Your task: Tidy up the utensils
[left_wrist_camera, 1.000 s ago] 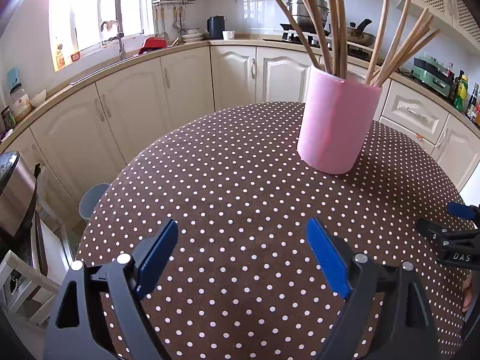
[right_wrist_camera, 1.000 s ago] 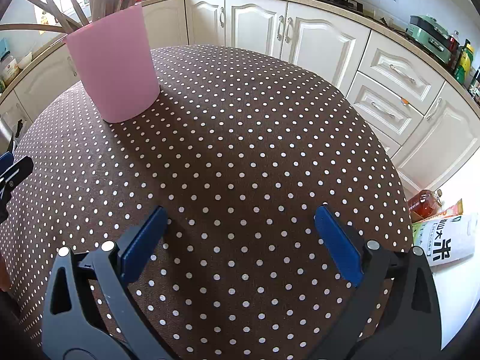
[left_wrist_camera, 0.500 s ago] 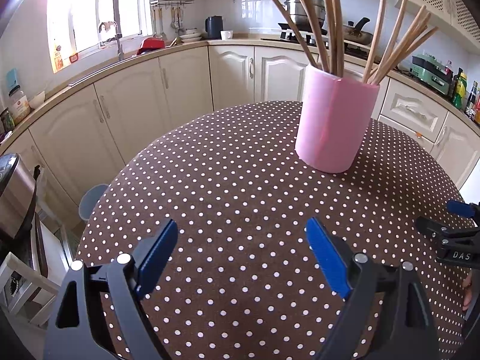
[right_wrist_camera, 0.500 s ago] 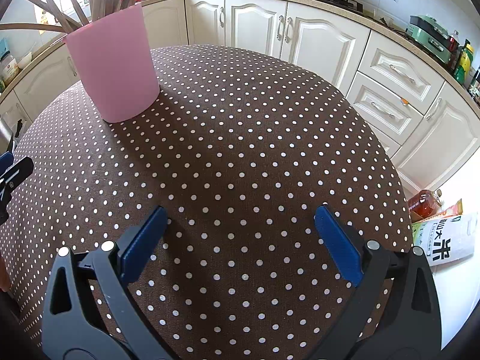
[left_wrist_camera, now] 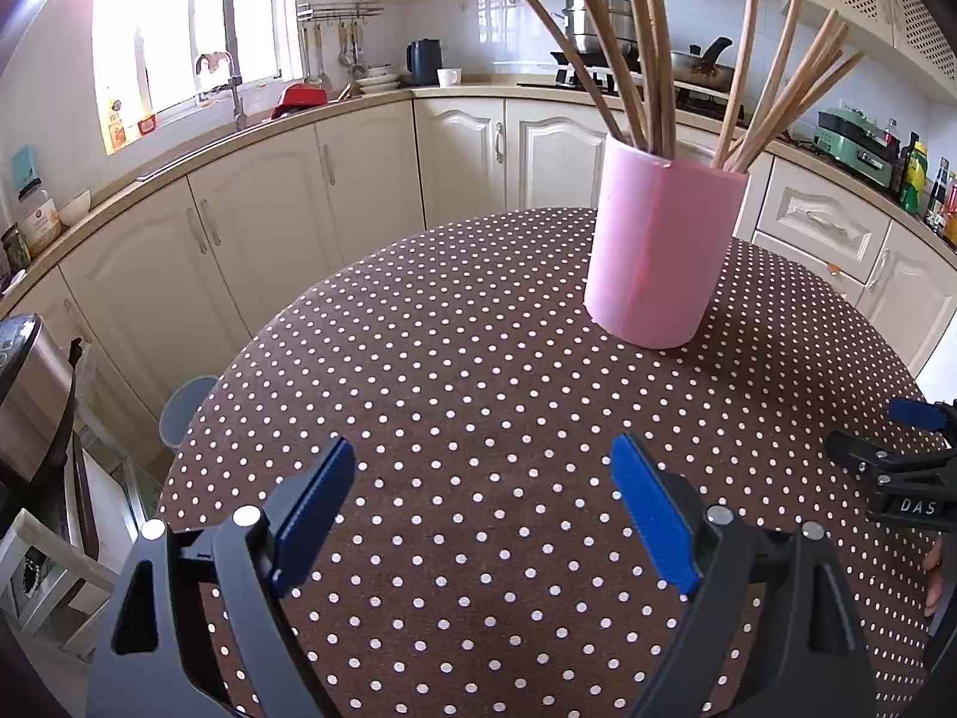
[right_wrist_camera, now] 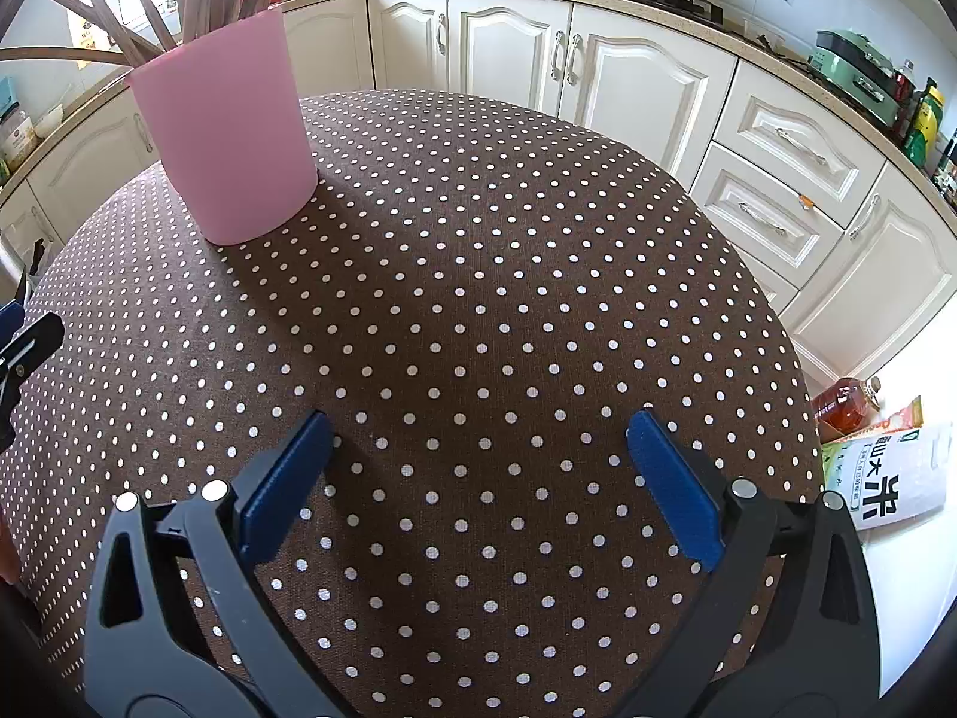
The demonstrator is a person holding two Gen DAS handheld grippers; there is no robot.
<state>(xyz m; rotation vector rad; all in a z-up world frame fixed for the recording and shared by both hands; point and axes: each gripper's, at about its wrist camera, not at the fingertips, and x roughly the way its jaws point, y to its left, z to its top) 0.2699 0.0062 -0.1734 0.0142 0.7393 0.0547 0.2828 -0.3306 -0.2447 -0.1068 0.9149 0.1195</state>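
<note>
The wooden chopsticks [left_wrist_camera: 652, 60] stand upright in the pink holder [left_wrist_camera: 661, 251], fanned out against its rim; they lean that way because the cup is wide and nothing gathers them at the top. The pink holder sits on the far part of the counter [left_wrist_camera: 478, 371], which is draped in a brown polka-dot cloth, well apart from both tools. No loose utensil shows on the cloth in either view, so the sorting looks finished or close to it.

The left tongs [left_wrist_camera: 484, 490] hover low over the near side of the counter, jaws wide and nothing between the blue pads [left_wrist_camera: 652, 514]. The right tongs [right_wrist_camera: 478, 472] are likewise spread wide and empty over bare cloth, with the holder up and to their left. Both point down at the cloth and not at the holder, which reads as a resting pose, not a reach. Cream cabinets [right_wrist_camera: 598, 60] ring the counter behind.
</note>
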